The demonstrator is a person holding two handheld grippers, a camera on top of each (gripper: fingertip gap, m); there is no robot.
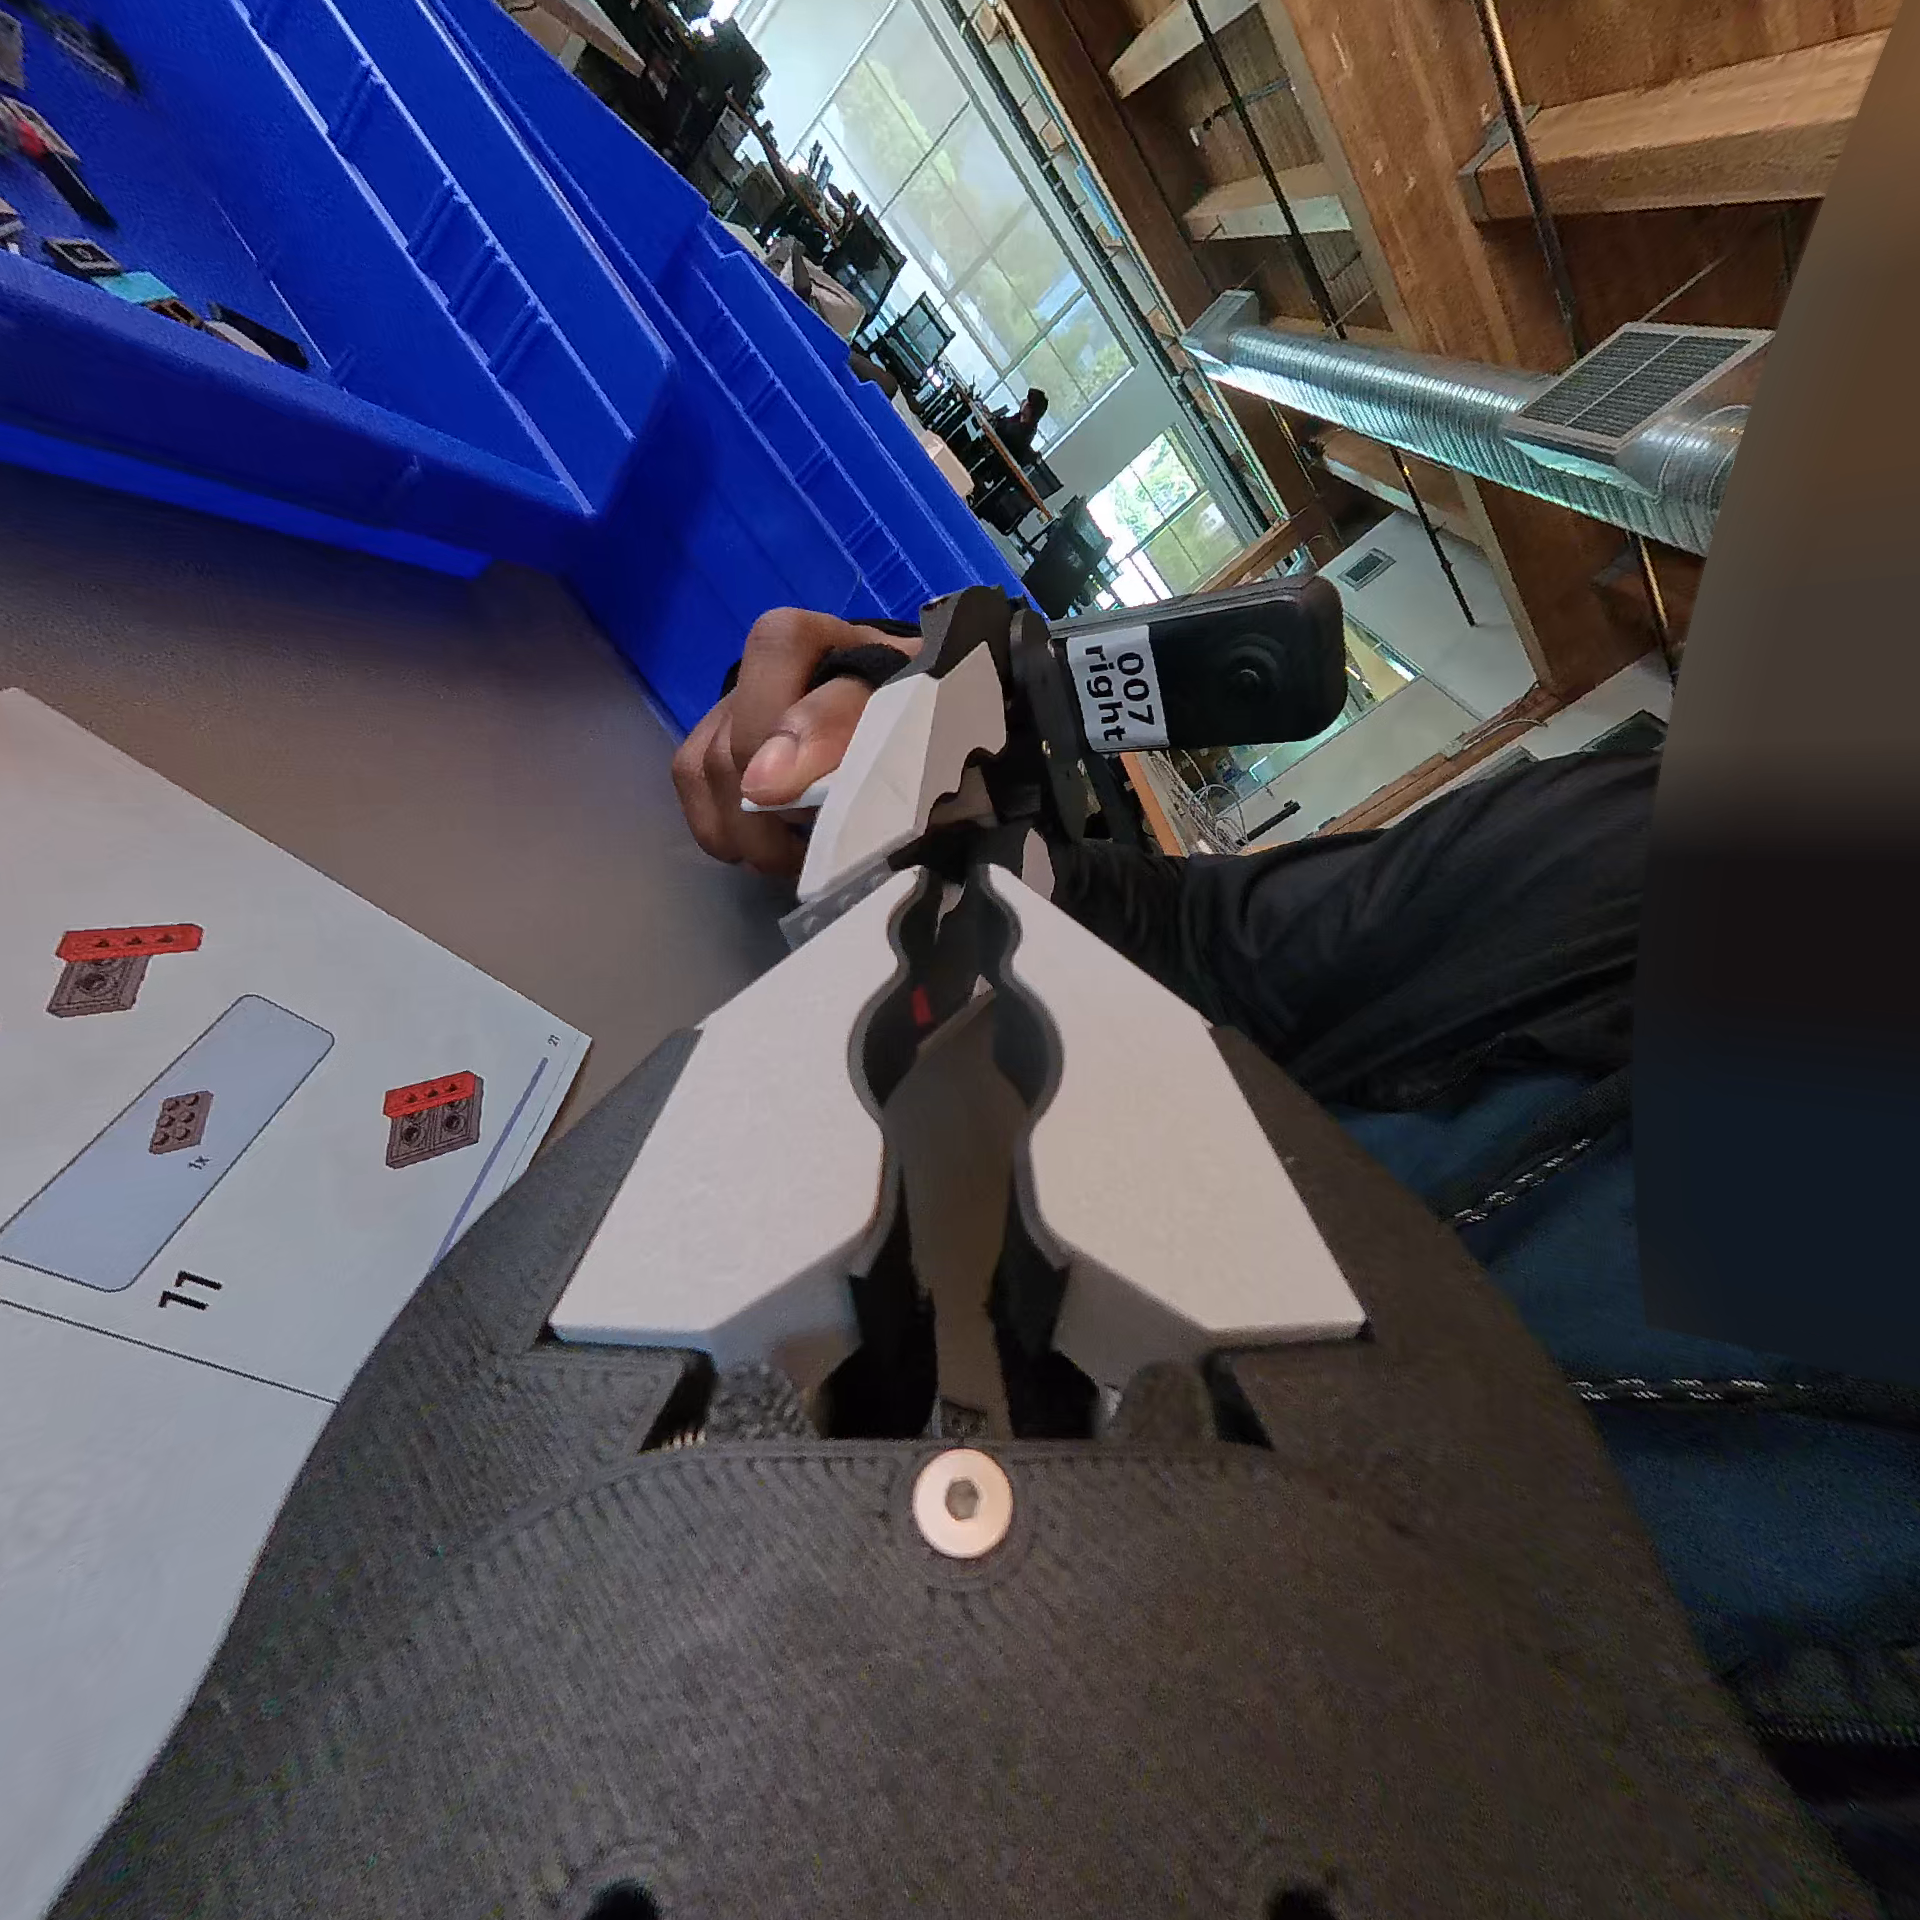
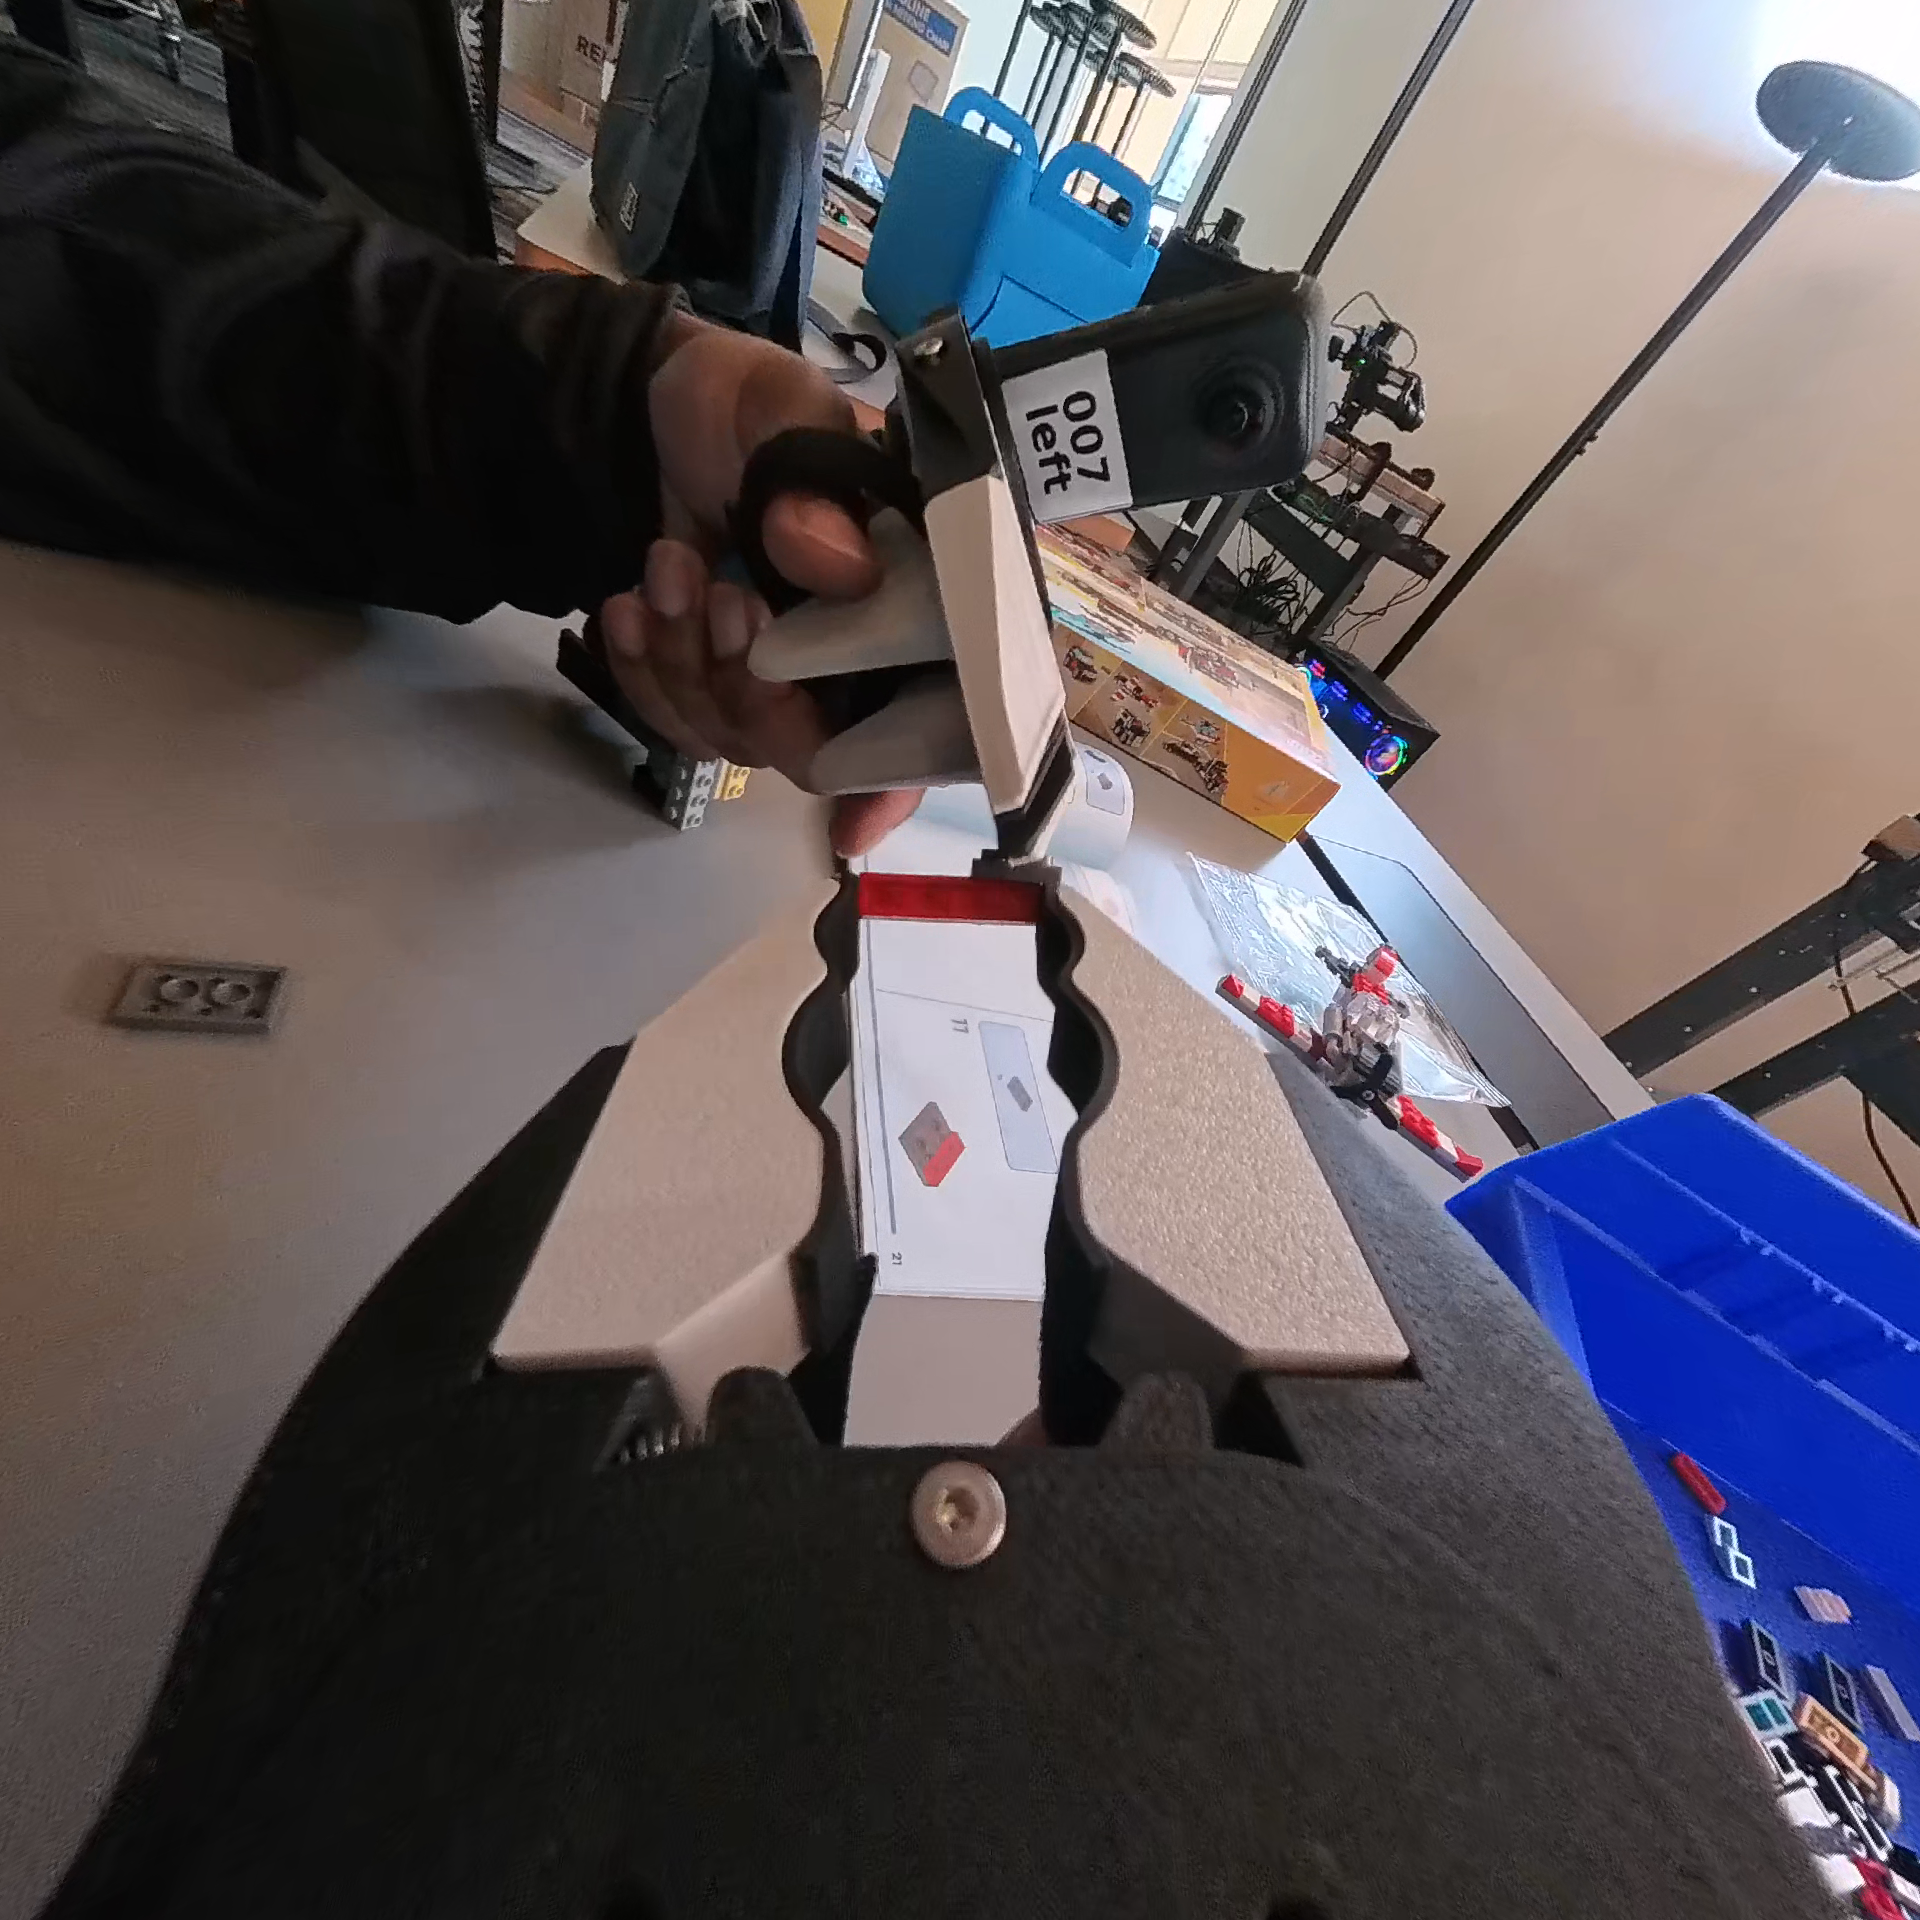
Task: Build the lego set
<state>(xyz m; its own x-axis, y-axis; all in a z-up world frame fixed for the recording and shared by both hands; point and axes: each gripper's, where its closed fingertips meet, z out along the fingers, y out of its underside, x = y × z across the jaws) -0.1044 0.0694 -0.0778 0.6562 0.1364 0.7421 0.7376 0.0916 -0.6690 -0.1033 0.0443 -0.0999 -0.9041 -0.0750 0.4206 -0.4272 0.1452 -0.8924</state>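
Note:
My right gripper (image 2: 948,883) is shut on a red brick (image 2: 945,899), held across its fingertips above the open instruction booklet (image 2: 966,1091). My left gripper (image 2: 1013,847) comes down from above, and its closed tips meet the brick's right end at a small dark piece. In the left wrist view my left gripper (image 1: 943,883) is nearly closed. A bit of the red brick (image 1: 920,1003) and dark parts show in the gap between its fingers. The right gripper (image 1: 935,836) meets it tip to tip. What exactly the left tips pinch is partly hidden.
A grey plate (image 2: 197,997) lies on the grey table at the left. Blue bins (image 2: 1714,1299) with loose pieces (image 2: 1818,1714) stand at the right, and they also show in the left wrist view (image 1: 416,312). A small model on a plastic bag (image 2: 1361,997), a set box (image 2: 1195,696) and the booklet (image 1: 260,1039) are nearby. My two grippers' fingertips are within a few centimetres of each other.

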